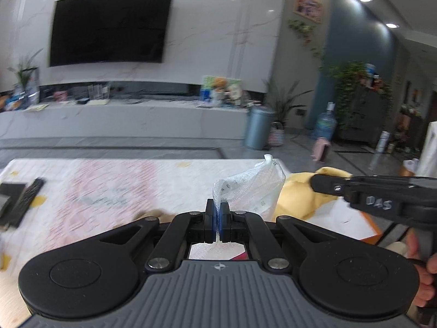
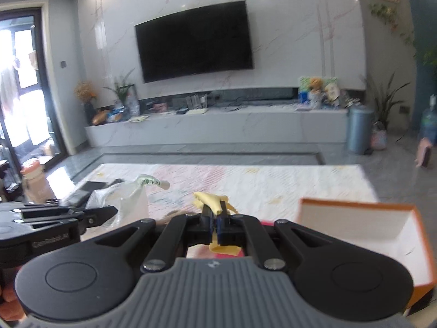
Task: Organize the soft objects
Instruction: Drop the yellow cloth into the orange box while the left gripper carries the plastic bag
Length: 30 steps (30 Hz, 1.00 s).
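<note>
Living room, patterned surface [image 1: 109, 186], both items lifted.
Left gripper [image 1: 217, 213] fingers pinch white mesh cloth [image 1: 251, 188]; right gripper [image 2: 214, 218] fingers pinch yellow cloth [image 2: 210, 201]; next probably into orange box [image 2: 382, 235].

A large dark television [image 2: 195, 42] is mounted on a pale marble-look wall. Beneath it, a long white console [image 2: 218, 125] is loaded with small, blurred items. A grey-blue cylindrical bin [image 1: 258, 128] is placed on the floor at the console's end, with a potted plant [image 1: 285, 104] just behind it and a blue water bottle [image 1: 325, 127] further along. A framed picture [image 1: 308, 7] is hung high on the side wall. A glazed door [image 2: 21, 90] is seen brightly lit.
</note>
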{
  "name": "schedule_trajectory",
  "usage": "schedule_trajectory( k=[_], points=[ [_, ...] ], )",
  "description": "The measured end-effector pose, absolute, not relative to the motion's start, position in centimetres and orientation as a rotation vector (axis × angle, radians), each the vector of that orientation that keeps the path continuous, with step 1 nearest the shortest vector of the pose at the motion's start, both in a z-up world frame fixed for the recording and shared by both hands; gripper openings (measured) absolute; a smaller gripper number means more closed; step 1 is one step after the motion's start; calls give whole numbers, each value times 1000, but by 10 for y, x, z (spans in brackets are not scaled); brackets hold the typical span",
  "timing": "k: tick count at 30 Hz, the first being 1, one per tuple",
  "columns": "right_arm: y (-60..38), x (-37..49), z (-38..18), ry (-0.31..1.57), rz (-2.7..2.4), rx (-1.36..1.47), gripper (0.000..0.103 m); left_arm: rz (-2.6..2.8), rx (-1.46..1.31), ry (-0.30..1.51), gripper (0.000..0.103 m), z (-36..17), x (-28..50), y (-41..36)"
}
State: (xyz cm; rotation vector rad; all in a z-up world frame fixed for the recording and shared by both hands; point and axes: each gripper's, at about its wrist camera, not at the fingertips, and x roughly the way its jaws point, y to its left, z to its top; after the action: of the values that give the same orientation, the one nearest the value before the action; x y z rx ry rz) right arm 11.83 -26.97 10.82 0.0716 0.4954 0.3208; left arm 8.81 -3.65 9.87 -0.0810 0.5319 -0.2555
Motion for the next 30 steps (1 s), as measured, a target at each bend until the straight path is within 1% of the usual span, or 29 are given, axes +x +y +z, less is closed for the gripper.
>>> schedule_trajectory(
  k=[6, 14, 19, 25, 30],
  points=[
    [-313, 141, 110, 501, 210, 51, 0, -397, -113, 552, 2, 100, 128, -83],
    [-375, 181, 74, 618, 64, 89, 0, -542, -172, 616, 2, 78, 187, -141],
    [-397, 203, 35, 746, 16, 139, 0, -571, -145, 737, 2, 46, 221, -174],
    [-404, 225, -10, 884, 0, 151, 0, -573, -43, 889, 2, 5, 229, -197],
    [-404, 233, -36, 966, 4, 149, 1, -546, 39, 983, 3, -15, 230, -207]
  ],
)
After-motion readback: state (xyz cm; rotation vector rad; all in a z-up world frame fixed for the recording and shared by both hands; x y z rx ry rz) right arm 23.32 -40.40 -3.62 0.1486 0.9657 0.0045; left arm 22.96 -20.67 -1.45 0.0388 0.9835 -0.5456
